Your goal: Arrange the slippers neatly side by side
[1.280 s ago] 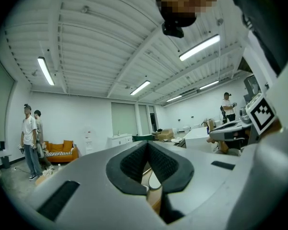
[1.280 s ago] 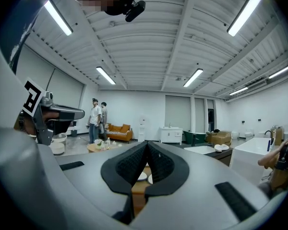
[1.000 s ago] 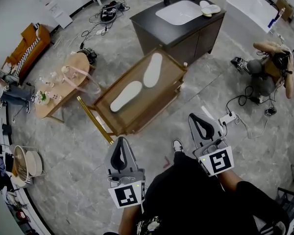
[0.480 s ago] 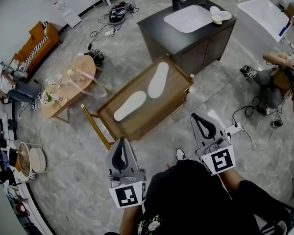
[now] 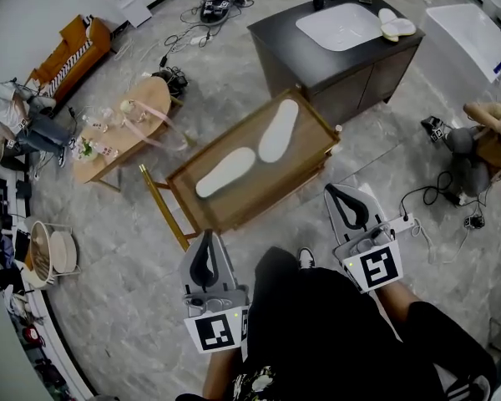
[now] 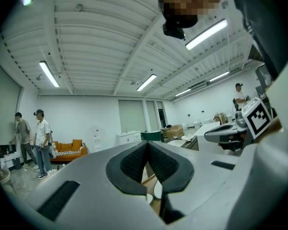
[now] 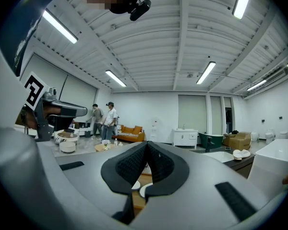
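Two white slippers lie end to end on a low wooden tray table [image 5: 192,215]: the near one [image 5: 225,171] at its left, the far one [image 5: 278,129] toward the vanity. Both point along the same diagonal and do not touch. My left gripper [image 5: 207,239] is shut and empty, held short of the table's near edge. My right gripper [image 5: 338,192], also shut and empty, hangs off the table's right corner. In the left gripper view the pads [image 6: 134,164] meet, with bits of white slipper [image 6: 158,189] below them. In the right gripper view the pads [image 7: 132,164] also meet.
A dark vanity [image 5: 317,65] with a white sink stands behind the table, another white pair [image 5: 397,25] on its top. A bathtub [image 5: 472,36] and a crouching person [image 5: 484,144] are at right, with a power strip [image 5: 401,224]. A round side table [image 5: 125,124] stands at left.
The head view has swung: the tray table, vanity and side table have slid to the right and up in the picture. Both grippers stay shut and keep their places in the picture.
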A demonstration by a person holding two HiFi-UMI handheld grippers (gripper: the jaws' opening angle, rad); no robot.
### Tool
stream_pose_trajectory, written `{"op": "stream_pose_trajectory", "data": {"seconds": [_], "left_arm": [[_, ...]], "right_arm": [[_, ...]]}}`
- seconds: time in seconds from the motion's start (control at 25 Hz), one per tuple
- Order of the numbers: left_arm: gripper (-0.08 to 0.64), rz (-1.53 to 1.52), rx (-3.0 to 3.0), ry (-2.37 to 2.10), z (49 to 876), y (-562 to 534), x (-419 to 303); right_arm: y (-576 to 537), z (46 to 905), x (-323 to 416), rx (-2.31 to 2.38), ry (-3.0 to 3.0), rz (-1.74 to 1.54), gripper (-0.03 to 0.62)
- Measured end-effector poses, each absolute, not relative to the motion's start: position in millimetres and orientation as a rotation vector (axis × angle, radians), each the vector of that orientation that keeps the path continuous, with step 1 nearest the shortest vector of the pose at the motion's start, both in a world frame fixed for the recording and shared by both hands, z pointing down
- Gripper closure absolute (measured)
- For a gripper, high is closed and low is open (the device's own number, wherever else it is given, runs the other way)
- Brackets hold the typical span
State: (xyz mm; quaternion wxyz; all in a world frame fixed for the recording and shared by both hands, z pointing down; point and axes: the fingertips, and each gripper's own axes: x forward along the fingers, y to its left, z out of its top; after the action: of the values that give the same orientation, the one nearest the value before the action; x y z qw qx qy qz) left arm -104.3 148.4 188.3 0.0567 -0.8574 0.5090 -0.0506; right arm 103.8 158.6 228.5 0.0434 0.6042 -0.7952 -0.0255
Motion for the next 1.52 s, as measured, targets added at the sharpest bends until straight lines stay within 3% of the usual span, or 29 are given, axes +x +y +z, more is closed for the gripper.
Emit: {"op": "stream_pose_trajectory", "data": {"seconds": [0.56, 1.52], "left_arm": [[0.560, -0.174, -2.681, 1.464, 203, 106, -74], [0.560, -0.174, -2.737, 1.410, 212, -23, -84]], "right_arm": [[140, 250, 136, 1.908, -2.306, 0.008, 0.594], [17, 246, 108, 1.895, -2.272, -0.054, 0.594]]}}
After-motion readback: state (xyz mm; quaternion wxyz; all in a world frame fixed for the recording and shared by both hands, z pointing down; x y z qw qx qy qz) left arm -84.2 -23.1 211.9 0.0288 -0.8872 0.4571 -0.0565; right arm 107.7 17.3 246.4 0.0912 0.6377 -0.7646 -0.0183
